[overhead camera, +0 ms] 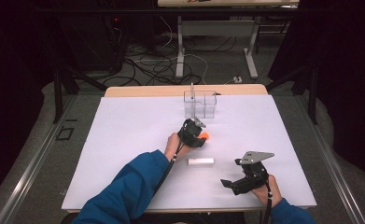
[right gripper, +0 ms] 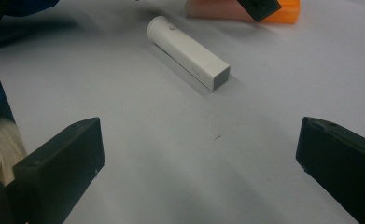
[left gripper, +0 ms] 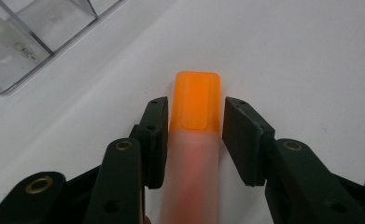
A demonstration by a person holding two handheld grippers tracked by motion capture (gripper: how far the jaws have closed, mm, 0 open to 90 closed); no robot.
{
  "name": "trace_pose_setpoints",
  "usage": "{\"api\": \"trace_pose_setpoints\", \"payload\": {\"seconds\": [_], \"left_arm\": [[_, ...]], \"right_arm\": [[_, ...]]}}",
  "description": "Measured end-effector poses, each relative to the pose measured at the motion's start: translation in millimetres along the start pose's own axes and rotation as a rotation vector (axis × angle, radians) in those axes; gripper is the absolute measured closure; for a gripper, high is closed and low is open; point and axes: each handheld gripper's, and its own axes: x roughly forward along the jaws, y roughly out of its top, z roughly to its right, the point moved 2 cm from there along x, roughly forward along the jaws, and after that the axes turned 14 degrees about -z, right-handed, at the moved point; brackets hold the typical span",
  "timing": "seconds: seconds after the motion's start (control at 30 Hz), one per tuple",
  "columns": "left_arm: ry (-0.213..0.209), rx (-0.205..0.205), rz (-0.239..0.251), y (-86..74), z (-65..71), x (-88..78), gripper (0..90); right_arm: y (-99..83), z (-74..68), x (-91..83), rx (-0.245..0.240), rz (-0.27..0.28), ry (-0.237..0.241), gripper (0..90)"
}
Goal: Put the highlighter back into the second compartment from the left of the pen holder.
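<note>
On a white table (overhead camera: 124, 154), a person in blue sleeves works with two hand-held grippers. The left gripper (left gripper: 195, 130) reaches toward the middle of the table and has its jaws closed around an orange-capped marker (left gripper: 194, 140). In the left gripper view the marker's frosted, translucent barrel runs up between the two black pads (left gripper: 154, 140), and the orange cap pokes out just beyond them. The left pad sits against the barrel; on the right side a thin sliver of light may remain, so whether that pad presses fully is hard to tell from this angle. The marker lies low over the table surface.

In the high view the left gripper (overhead camera: 193, 133) is just in front of a clear plastic organizer (overhead camera: 200, 103) with two upright compartments, standing near the far edge of the table. The organizer's corner also appears at the top left of the left gripper view.

A white marker (overhead camera: 201, 161) lies flat on the table, between the two hands and touching neither gripper. The right gripper view shows it ahead, lying at a slant.

The right gripper (overhead camera: 238, 182) rests near the front right of the table, its jaws spread wide with nothing between them.
</note>
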Motion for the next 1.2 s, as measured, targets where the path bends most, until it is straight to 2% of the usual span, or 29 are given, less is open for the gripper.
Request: {"api": "trace_pose_setpoints", "payload": {"seconds": [0.1,0.17,0.27,0.3,0.4,0.47,0.57,0.7,0.8,1.2], "left_arm": [[0.002,0.0,-0.019,-0.2,-0.8,1.7,62.3],[0.0,-0.009,-0.019,-0.7,-0.8,2.5,62.2],[0.004,0.005,-0.029,-0.8,-1.5,1.9,62.7],[0.002,-0.007,-0.022,-0.6,-0.7,2.5,63.0],[-0.001,-0.007,-0.029,-0.2,-0.3,2.2,64.0],[-0.005,0.007,-0.038,-0.1,-1.3,1.4,64.6],[-0.01,0.007,-0.039,-0.3,-1.6,1.0,65.0],[-0.022,0.005,-0.029,-1.0,-2.3,-1.0,65.0],[-0.011,0.017,-0.009,-0.2,-3.5,-5.6,65.0],[-0.01,0.023,0.07,1.3,-5.4,-26.5,64.9]], "right_arm": [[-0.1,-0.5,0.3,0.004,-0.001,0.005,0.7],[-0.1,-0.5,0.4,0.006,-0.002,0.006,0.7],[-0.1,-0.3,0.7,0.003,0.005,0.002,0.8],[0.0,-0.1,0.8,0.0,0.005,0.004,0.8],[0.0,-0.2,0.8,0.001,0.005,0.004,1.5],[0.0,-0.2,0.9,0.001,0.004,0.004,1.5],[-0.1,-0.1,0.7,0.0,0.004,0.003,1.5],[-0.2,-0.3,0.7,0.005,0.004,0.005,1.5],[-0.3,-0.4,0.8,0.007,0.003,0.008,1.6],[-0.3,-0.6,0.0,0.013,-0.002,0.009,1.6]]}}
